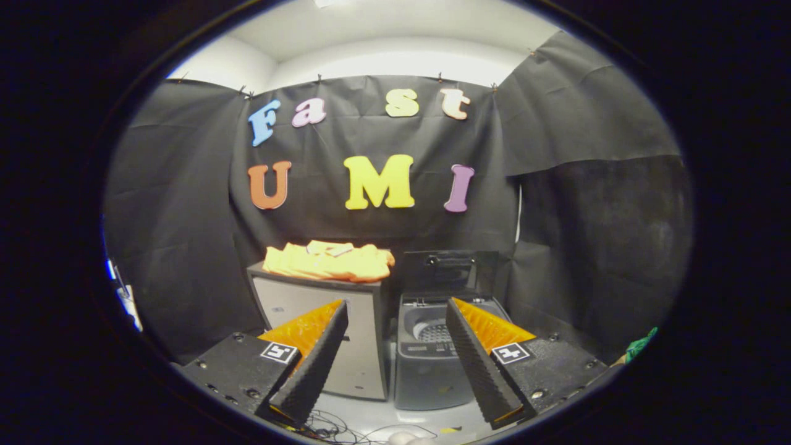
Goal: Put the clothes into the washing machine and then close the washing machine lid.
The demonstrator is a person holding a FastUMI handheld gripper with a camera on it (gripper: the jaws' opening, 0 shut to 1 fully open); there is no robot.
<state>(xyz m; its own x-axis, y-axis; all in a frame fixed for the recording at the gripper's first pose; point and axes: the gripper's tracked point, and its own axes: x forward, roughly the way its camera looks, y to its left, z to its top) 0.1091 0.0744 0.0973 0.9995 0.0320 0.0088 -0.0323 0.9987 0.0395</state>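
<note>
An orange garment (329, 261) lies crumpled on top of a small grey cabinet (321, 321), beyond and slightly left of my fingers. To the right of the cabinet stands a small grey top-loading washing machine (432, 364) with its dark lid (450, 271) raised upright at the back and the drum opening (432, 332) showing. My gripper (397, 312) is open, fingers spread wide with nothing between them, well short of both the garment and the machine.
Black cloth walls close the booth at the back and both sides. Loose cables (337, 429) lie on the pale floor in front of the cabinet. A bit of green fabric (639, 346) shows at the far right.
</note>
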